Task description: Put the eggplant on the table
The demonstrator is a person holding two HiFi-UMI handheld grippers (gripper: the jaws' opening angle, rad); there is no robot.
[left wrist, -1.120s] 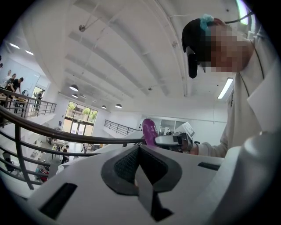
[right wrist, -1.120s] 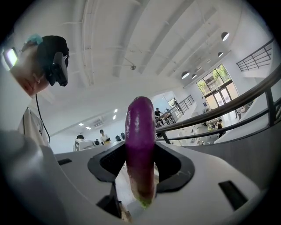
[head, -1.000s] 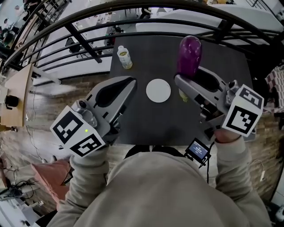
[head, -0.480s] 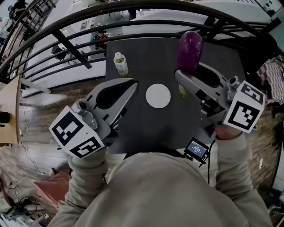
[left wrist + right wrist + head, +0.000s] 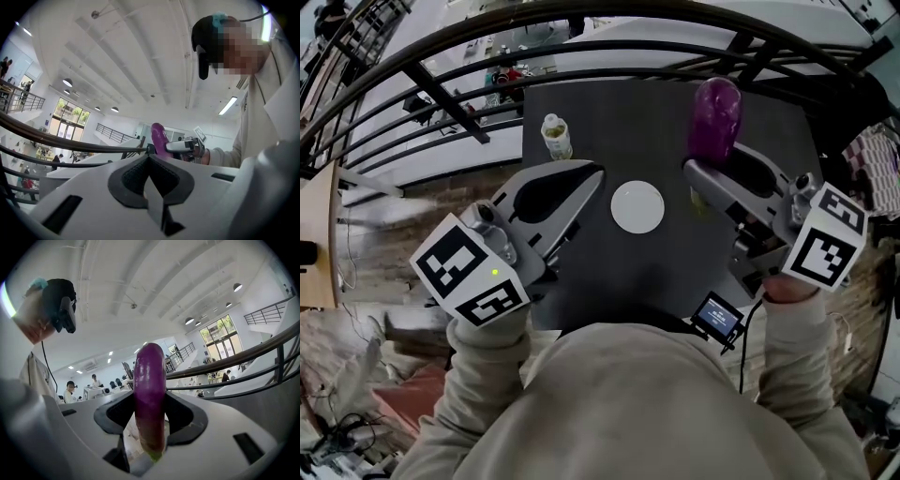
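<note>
Eggplant (image 5: 715, 122) first: it stands upright in the right gripper (image 5: 705, 171), purple bulb up and green stem end down, over the far right part of the dark table (image 5: 637, 112). From the head view I cannot tell whether the stem end touches the tabletop. In the right gripper view the eggplant (image 5: 150, 394) fills the gap between the jaws, and both dark pads press on its sides, so the right gripper (image 5: 150, 427) is clamped on it at about mid-length, with the green tip poking out below.

The left gripper (image 5: 592, 178) sits over the near left part of the table and points toward the far side. In its own view the left gripper (image 5: 149, 159) has its jaws brought together, pad against pad, with nothing between them. Past its tips that view shows the eggplant (image 5: 158, 137) held up by the other tool.

A white disc (image 5: 637, 207) lies flat on the table between the two grippers, apart from both. A small bottle (image 5: 555, 137) stands near the table's far left edge, just beyond the left gripper's tips. A dark railing (image 5: 441, 84) curves past the table's far side. A small screen (image 5: 717, 317) hangs below the right gripper, near the person's sleeve.
</note>
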